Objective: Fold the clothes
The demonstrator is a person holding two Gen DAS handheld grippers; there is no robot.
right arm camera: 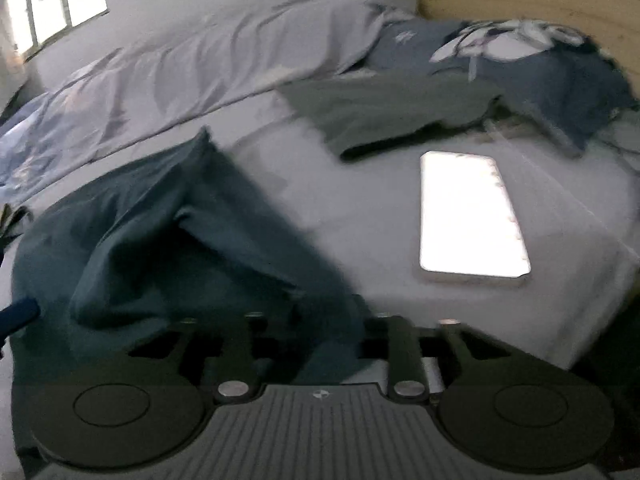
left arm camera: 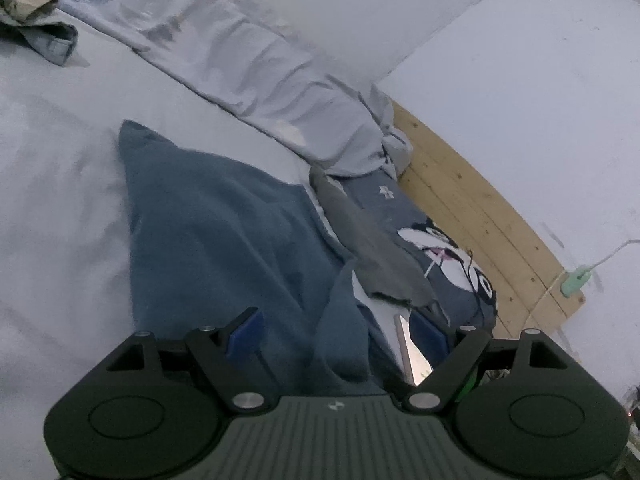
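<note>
A blue fleece garment (left arm camera: pixel 224 224) lies rumpled on the white bed sheet (left arm camera: pixel 48 200). My left gripper (left arm camera: pixel 336 336) is low over its near end, jaws wide apart. A raised fold of the cloth runs between the blue pads (left arm camera: pixel 244 336) without being pressed. In the right wrist view the same garment (right arm camera: pixel 168 240) is bunched at the left, and one edge of it drapes into my right gripper (right arm camera: pixel 320 320). That gripper's fingertips are hidden under the cloth and blur, so its grip is unclear. At that view's left edge a blue pad (right arm camera: pixel 18 314) of the left gripper shows.
A grey-green garment (right arm camera: pixel 384 112) lies spread near a cartoon-print pillow (left arm camera: pixel 440 256). Beside the blue garment a phone (right arm camera: pixel 468 216) with a bright screen lies on the sheet. A rumpled pale quilt (left arm camera: pixel 260 64) lines the far side. The wooden headboard (left arm camera: pixel 480 208) stands behind, and more clothes (left arm camera: pixel 40 28) lie far left.
</note>
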